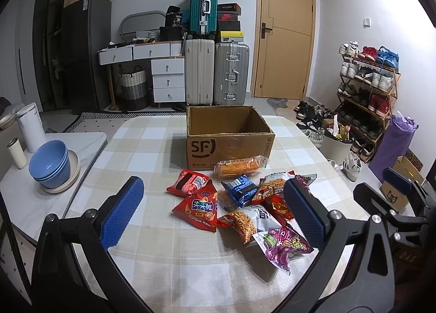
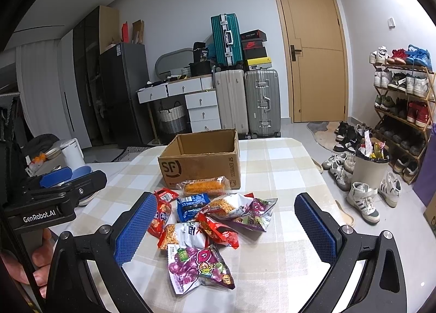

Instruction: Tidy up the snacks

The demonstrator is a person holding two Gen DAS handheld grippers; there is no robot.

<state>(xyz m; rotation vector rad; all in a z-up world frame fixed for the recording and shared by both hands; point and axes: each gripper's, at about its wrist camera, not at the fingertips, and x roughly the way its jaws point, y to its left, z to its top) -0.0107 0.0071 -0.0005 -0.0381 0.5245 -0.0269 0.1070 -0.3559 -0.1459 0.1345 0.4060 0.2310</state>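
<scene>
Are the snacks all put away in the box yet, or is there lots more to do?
Nothing is put away yet. What shows of the inside of the cardboard box is bare, and the snack packets still lie in a pile on the table in front of it. The left gripper and right gripper are both open and hold nothing. Every packet is left to do.

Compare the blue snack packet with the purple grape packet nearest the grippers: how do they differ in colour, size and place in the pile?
The blue snack packet is dark blue; the purple grape packet is purple and white with grape pictures. The blue one looks smaller. It lies near the cardboard box, among other packets; the purple one lies at the pile's near edge, between the open fingers of the right gripper. Both lie loose on the checked tablecloth, ungripped.
</scene>
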